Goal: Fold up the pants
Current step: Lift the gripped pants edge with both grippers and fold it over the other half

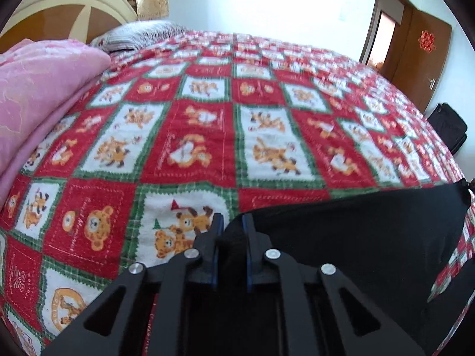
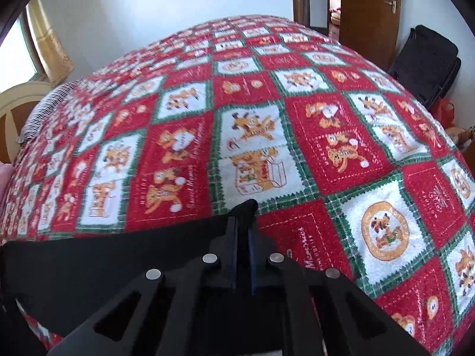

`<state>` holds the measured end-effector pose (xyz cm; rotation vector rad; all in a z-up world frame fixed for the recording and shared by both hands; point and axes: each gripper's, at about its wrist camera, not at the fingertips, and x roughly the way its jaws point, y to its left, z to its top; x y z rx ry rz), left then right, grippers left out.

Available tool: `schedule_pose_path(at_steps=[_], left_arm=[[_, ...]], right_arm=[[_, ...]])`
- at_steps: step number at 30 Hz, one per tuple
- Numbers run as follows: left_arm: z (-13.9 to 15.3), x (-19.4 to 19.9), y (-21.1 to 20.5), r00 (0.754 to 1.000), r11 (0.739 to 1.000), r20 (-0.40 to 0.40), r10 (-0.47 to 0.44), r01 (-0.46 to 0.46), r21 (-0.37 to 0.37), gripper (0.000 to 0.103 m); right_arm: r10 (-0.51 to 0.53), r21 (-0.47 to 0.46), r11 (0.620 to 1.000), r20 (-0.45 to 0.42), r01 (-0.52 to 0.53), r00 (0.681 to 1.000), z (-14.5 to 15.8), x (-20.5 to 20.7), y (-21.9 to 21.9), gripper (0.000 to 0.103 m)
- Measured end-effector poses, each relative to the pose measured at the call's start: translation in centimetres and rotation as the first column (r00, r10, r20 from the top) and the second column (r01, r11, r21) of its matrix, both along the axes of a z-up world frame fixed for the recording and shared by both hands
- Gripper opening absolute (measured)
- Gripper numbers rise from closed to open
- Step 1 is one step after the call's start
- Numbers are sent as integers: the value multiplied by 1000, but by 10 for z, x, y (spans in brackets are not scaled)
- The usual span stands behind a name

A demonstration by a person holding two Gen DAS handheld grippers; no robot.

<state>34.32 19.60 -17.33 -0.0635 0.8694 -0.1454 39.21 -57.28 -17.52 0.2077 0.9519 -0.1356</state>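
The black pants (image 1: 356, 237) are held stretched between my two grippers, a little above the red, white and green patterned bedspread (image 1: 190, 148). My left gripper (image 1: 233, 222) is shut on one end of the pants' top edge, and the cloth runs off to the right. In the right wrist view my right gripper (image 2: 243, 222) is shut on the other end of the black pants (image 2: 104, 255), and the cloth runs off to the left. The lower part of the pants hangs out of sight below the grippers.
A folded pink blanket (image 1: 38, 98) lies at the left of the bed, with a striped pillow (image 1: 139, 34) by the headboard (image 1: 59, 20). A wooden door (image 2: 368, 3) and a black bag (image 2: 427, 65) stand beyond the bed's far side.
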Motion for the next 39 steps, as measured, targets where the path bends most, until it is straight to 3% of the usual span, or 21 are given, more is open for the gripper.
schedule_pose_path(at_steps=[8, 17, 29, 39], left_arm=[[22, -16, 9, 996, 997, 84, 7, -1, -77, 13], [50, -61, 15, 975, 981, 222, -14, 57, -188, 13], [48, -125, 42, 946, 957, 322, -47, 135, -255, 13], [14, -174, 63, 937, 933, 343, -60, 175, -315, 13]], right_arm=[[32, -47, 999, 134, -26, 990, 44, -38, 13, 5], [47, -3, 999, 337, -49, 940, 84, -110, 7, 5], [32, 104, 991, 436, -85, 899, 89, -210, -5, 5], [-17, 140, 989, 399, -43, 917, 70, -278, -27, 5]])
